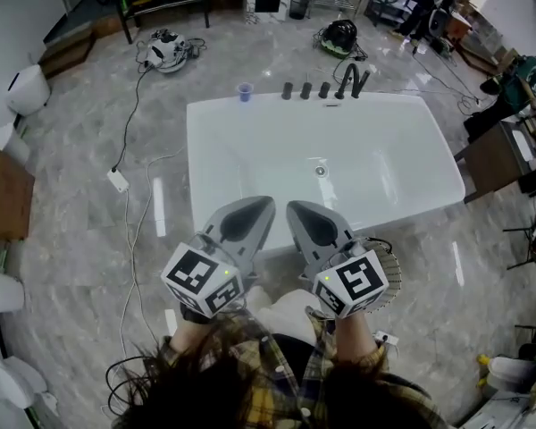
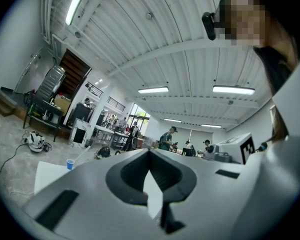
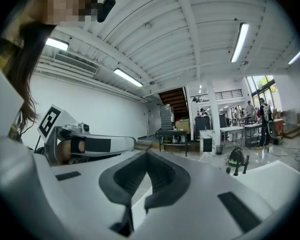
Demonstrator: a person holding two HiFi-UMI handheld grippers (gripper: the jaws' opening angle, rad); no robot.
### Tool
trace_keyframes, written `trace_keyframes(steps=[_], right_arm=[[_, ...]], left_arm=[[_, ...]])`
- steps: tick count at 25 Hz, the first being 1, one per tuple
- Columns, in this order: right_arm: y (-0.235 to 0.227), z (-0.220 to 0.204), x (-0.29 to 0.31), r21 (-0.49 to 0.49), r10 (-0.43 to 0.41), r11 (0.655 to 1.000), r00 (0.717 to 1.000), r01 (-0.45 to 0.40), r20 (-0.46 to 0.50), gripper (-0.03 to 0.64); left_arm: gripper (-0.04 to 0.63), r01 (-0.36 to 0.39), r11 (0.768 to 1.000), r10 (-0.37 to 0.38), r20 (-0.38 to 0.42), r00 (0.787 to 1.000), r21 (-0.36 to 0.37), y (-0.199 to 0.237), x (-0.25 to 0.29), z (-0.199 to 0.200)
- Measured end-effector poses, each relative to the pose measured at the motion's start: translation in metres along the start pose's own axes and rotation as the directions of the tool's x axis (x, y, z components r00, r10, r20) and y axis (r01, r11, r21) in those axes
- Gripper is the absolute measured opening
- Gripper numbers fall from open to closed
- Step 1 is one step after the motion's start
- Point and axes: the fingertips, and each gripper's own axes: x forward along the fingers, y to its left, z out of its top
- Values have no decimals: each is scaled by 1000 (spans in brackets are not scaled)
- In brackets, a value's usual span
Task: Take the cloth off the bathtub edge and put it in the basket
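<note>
The white bathtub (image 1: 216, 164) fills the middle of the head view, and I see no cloth on its edge. My left gripper (image 1: 257, 207) and right gripper (image 1: 298, 209) are held side by side over the tub's near rim, both pointing level. Each is shut with nothing between its fingers, as the left gripper view (image 2: 150, 152) and the right gripper view (image 3: 146, 154) confirm. Part of a ribbed basket (image 1: 391, 272) shows under the right gripper. A pale shape (image 1: 284, 309) lies between my forearms; I cannot tell whether it is the cloth.
A blue cup (image 1: 244, 90) and black taps (image 1: 343, 85) stand on the tub's far rim. Cables and a white power strip (image 1: 118, 180) lie on the marble floor at left. Wooden furniture (image 1: 4, 195) stands at the far left, a dark table (image 1: 493, 157) at right.
</note>
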Motion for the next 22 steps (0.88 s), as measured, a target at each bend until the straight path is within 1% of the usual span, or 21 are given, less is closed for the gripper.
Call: trace_keyframes(steps=[6, 10, 15, 22], right_arm=[[-4, 5, -1, -17, -5, 1000, 1000, 5, -5, 15], [-6, 3, -3, -11, 3, 1000, 1000, -3, -5, 15], [1, 3, -2, -29, 25, 999, 1000, -25, -6, 15], [5, 0, 0, -33, 41, 999, 999, -41, -12, 15]], left_arm=[[18, -20, 1000, 19, 6, 1000, 6, 1, 2, 4], [18, -34, 999, 34, 4, 999, 19, -1, 1, 2], [18, -52, 998, 52, 11, 999, 30, 0, -5, 5], [18, -51, 997, 51, 1, 999, 49, -1, -9, 0]])
